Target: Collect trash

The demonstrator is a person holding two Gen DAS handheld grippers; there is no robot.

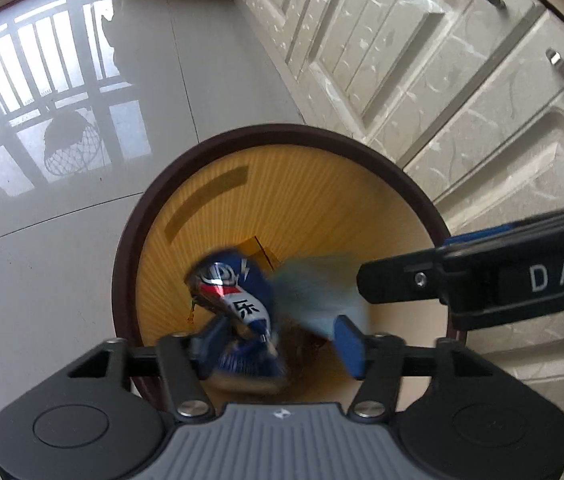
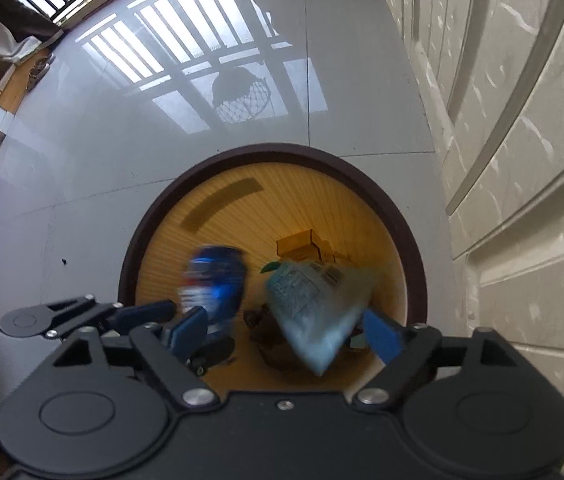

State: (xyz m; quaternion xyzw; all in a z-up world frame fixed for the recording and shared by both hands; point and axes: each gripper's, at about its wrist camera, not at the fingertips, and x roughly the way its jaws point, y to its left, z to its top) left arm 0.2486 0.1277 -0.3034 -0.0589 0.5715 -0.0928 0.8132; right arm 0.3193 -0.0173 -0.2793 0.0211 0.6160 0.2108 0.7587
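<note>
Release position: both claws point steeply down over the round brown-rimmed, yellow-lined waste bin (image 1: 398,178). Left claw (image 1: 277,344) open, crushed blue drink can (image 1: 233,300) loose between its pads; right claw (image 2: 286,330) open, pale-blue printed wrapper (image 2: 314,304) blurred, apparently dropping into the bin.

Left wrist view: sitting on the left gripper (image 1: 277,346), looking steeply down from close above into the round bin (image 1: 217,144), with cupboard doors (image 1: 422,64) running along the right edge and the right gripper (image 1: 482,280) entering from the right. Right wrist view: riding on the right gripper (image 2: 286,330), facing the same way into the bin (image 2: 273,150) from just beside. Both are sharing the bin's inside, the crushed can (image 1: 233,292) (image 2: 213,280), the pale wrapper (image 1: 318,292) (image 2: 314,308) and the glossy floor (image 1: 61,220) (image 2: 101,152).
</note>
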